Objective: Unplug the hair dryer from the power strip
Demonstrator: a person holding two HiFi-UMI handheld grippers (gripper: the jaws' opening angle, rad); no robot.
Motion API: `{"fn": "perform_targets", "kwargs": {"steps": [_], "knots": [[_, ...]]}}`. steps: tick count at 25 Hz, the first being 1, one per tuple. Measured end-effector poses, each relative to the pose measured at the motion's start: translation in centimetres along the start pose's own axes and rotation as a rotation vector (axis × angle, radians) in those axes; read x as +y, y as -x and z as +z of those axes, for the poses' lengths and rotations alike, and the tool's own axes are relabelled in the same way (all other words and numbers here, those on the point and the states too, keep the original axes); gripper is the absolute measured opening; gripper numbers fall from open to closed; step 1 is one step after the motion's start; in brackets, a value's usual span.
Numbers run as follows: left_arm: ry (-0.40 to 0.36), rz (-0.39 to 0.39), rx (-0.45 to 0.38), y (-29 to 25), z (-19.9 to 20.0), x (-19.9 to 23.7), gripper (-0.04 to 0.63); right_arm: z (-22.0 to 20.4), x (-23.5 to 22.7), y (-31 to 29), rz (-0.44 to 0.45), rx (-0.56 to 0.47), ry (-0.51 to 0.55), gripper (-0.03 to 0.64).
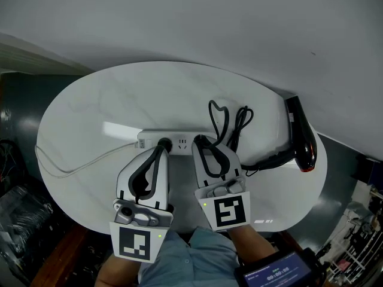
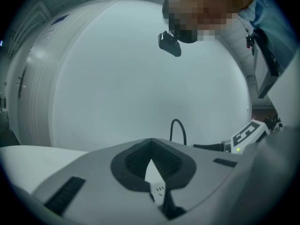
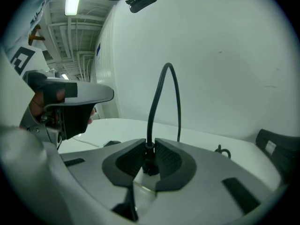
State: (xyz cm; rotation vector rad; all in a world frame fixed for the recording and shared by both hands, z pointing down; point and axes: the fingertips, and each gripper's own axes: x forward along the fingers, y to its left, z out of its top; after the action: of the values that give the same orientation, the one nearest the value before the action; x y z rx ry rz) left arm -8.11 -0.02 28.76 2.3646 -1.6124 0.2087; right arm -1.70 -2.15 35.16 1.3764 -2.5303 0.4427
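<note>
gripping the black plug (image 3: pixel 149 162) of the hair dryer (image 1: pixel 301 135), the right gripper (image 1: pixel 202 141) has its jaws drawn nearly together, pads pressed on either side of it. the cord (image 3: pixel 158 97) arches up from the tips. the plug sits at the right end of the white power strip (image 1: pixel 179 142), at the centre of the white table (image 1: pixel 119 100). the left gripper (image 1: pixel 161 143) has its jaws closed tip to tip with nothing held, over the strip's left half. the dryer lies at the table's right edge.
</note>
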Motion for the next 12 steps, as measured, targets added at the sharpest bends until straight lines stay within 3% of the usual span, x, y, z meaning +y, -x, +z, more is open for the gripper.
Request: {"fn": "perform_targets", "kwargs": {"steps": [6,12], "knots": [[0.027,0.025,0.041,0.2,-1.9,0.3,-0.002,-3.0,-0.2,0.2,0.033,0.138,-0.006,0.054],[0.049,0.030,0.074,-0.1,-3.8,0.3,-0.002,-1.5,-0.3,-0.5,0.026,0.030,-0.064,0.054]]}}
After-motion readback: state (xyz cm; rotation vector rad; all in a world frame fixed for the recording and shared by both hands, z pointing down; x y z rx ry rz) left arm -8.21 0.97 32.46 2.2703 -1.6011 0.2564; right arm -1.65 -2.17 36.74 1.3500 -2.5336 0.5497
